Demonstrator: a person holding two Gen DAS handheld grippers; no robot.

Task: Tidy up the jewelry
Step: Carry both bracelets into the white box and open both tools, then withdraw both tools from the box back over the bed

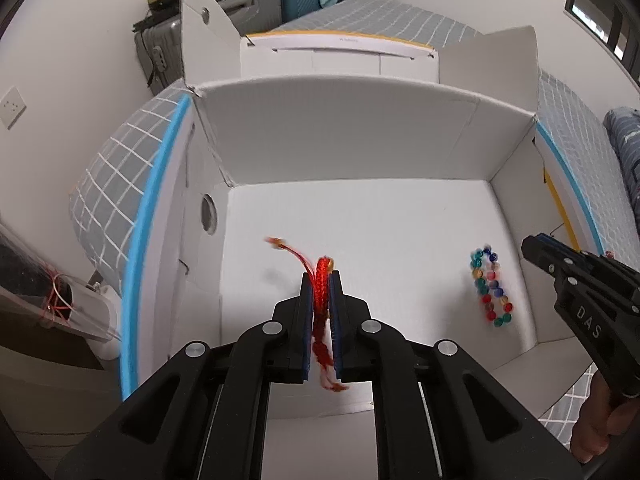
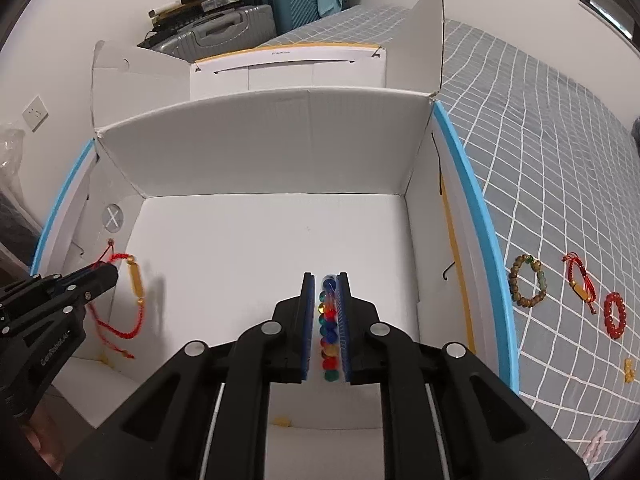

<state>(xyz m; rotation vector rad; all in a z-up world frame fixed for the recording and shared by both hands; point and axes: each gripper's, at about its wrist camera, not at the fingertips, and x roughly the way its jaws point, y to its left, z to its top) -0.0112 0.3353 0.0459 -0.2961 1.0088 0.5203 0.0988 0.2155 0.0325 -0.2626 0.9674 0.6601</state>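
Note:
My left gripper (image 1: 320, 280) is shut on a red braided cord bracelet (image 1: 320, 300) and holds it above the floor of the open white box (image 1: 360, 140). From the right wrist view the bracelet (image 2: 134, 280) hangs from the left gripper (image 2: 112, 272), its gold tube charm showing. My right gripper (image 2: 325, 280) is shut on a multicoloured bead bracelet (image 2: 329, 332) over the box (image 2: 260, 148). In the left wrist view the bead bracelet (image 1: 490, 286) hangs by the right gripper (image 1: 528, 244) near the box's right wall.
On the grey checked bedspread (image 2: 560, 160) right of the box lie a brown bead bracelet (image 2: 527, 280), a red cord bracelet (image 2: 580, 282), a red bead bracelet (image 2: 614, 315) and small yellow (image 2: 629, 370) and pink (image 2: 596, 446) pieces. Suitcases (image 2: 240, 28) stand behind.

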